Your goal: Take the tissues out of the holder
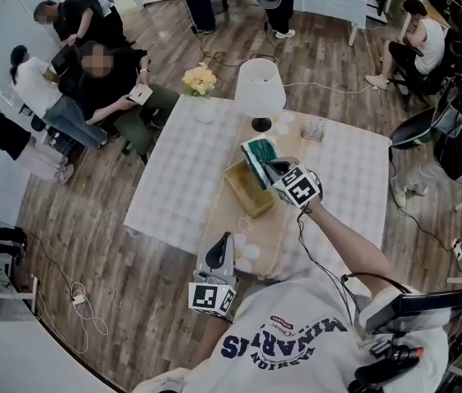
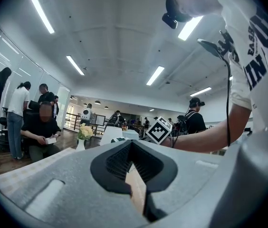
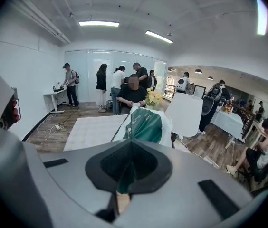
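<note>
Item 1, left tongs (image 1: pixel 221 241) (image 2: pixel 133 149): at the near edge of the tabletop (image 1: pixel 174 178), pointing level, jaws together with nothing gripped.
Item 2, yellow flowers (image 1: pixel 199 80): in a vase at the tabletop's far edge.
Item 3, wooden holder (image 1: pixel 248 191): an open box lying on the tan runner (image 1: pixel 229 219) at mid-table.
Item 4, green tissue pack (image 1: pixel 257 151) (image 3: pixel 143 126): raised just above the holder's far end, clear of it, with one end pinched in the right tongs.
Item 5, white lamp (image 1: pixel 260 87) (image 3: pixel 186 115): upright beyond the holder.
Item 6, right tongs (image 1: pixel 265 167) (image 3: pixel 130 152): angled downward, jaws clamped on the tissue pack.
</note>
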